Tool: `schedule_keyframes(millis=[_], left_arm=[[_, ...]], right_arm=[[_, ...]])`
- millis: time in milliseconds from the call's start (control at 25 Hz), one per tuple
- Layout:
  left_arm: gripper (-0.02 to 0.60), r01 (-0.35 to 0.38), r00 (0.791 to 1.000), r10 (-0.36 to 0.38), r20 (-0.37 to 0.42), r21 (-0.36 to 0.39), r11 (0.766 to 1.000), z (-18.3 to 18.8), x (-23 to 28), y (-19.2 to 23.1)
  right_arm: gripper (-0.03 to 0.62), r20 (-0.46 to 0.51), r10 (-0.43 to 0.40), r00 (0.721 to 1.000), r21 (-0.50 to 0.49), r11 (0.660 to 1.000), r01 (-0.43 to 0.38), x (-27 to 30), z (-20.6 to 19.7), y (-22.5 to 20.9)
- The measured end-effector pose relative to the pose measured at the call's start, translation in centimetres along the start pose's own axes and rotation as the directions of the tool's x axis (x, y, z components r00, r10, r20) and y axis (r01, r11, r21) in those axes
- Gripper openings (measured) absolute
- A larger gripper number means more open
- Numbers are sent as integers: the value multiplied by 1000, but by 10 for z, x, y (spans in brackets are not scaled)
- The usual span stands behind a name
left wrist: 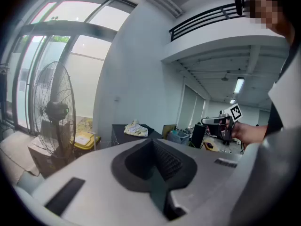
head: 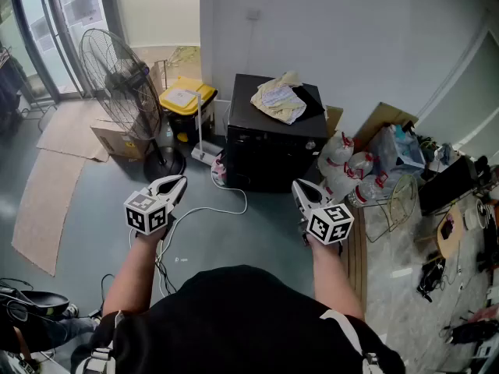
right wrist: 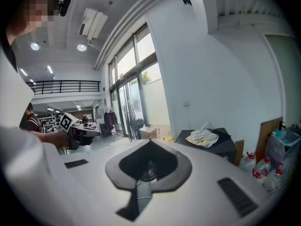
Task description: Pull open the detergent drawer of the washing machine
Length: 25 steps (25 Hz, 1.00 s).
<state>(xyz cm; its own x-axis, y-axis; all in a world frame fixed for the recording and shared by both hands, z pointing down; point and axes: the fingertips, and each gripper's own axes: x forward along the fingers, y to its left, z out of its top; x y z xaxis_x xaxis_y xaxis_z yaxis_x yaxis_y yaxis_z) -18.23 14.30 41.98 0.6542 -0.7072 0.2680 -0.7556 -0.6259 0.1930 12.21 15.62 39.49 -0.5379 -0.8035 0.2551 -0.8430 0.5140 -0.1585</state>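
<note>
Above left tool (left wrist: 154, 147), gripper views only: railing (left wrist: 207, 19)

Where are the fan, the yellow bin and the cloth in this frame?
fan (head: 118, 82), head view, on its round wire grille.
yellow bin (head: 201, 93), head view, on its lid.
cloth (head: 278, 100), head view, middle of the crumpled heap.

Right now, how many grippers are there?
2. The left gripper is over the floor near the fan; the right gripper is near the bottles. Both are shut and empty. None seem hidden.
</note>
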Motion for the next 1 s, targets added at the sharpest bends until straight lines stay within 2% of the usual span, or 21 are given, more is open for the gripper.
schedule_keyframes(millis=[200,680,1000], left_arm=[[12,9,1000,-9,16,3,1000,4,4,18],[12,68,998,-68,0,10,998,7,9,32],[14,67,998,-67,-13,16,998,5,8,47]], right_arm=[[2,5,-13,1000,-4,1000,13,16,5,4],[2,6,-74,997,9,997,74,28,3,14],[3,-9,-114,993,-9,993,114,35,-1,21]])
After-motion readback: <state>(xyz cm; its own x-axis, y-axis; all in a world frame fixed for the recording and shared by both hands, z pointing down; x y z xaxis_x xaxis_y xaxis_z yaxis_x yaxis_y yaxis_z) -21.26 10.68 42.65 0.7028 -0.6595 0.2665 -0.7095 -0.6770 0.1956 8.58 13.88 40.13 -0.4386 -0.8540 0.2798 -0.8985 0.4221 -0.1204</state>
